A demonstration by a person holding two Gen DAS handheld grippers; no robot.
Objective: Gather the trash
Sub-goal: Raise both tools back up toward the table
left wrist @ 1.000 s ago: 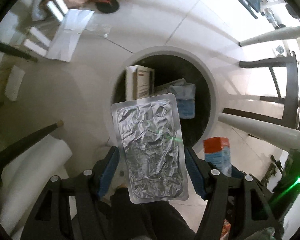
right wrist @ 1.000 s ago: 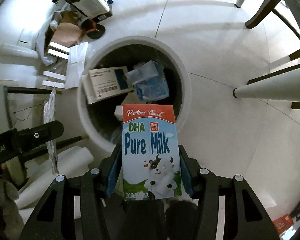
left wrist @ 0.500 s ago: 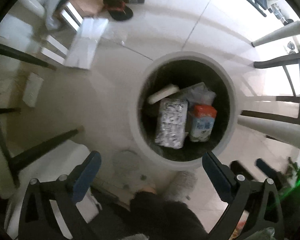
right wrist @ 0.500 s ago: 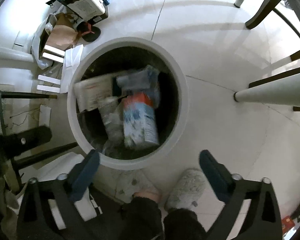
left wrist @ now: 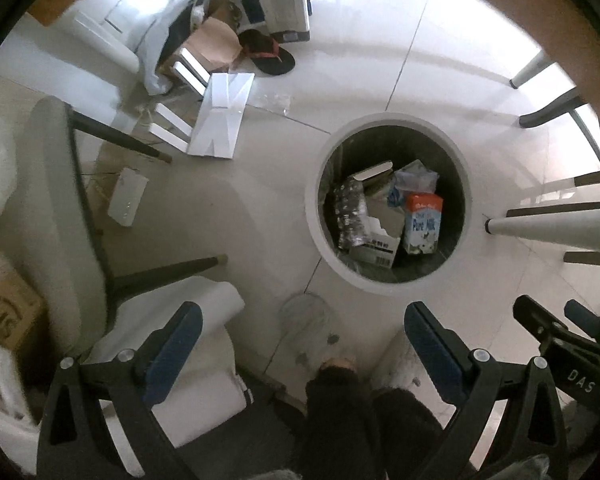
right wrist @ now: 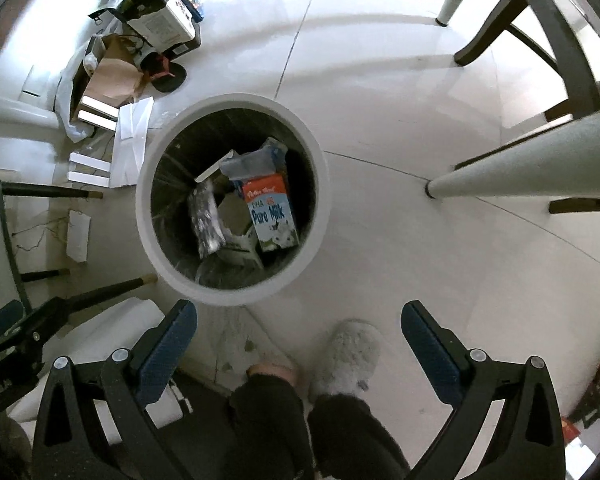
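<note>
Left gripper (left wrist: 300,340), right gripper (right wrist: 300,336): both now spread, empty. Milk carton (right wrist: 271,212) and foil pack (right wrist: 207,218), held a second ago, lie in bin (right wrist: 144,200); deposit done.

Bin mouth (right wrist: 236,298) open above — chair legs (right wrist: 512,172) flank

Bin (right wrist: 144,216) bottom hidden under trash; foil pack (right wrist: 208,220) blurred, print unreadable.

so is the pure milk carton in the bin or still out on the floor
In. The blue-and-white Pure Milk carton lies inside the round white bin, beside the crinkled silver foil pouch.
</note>
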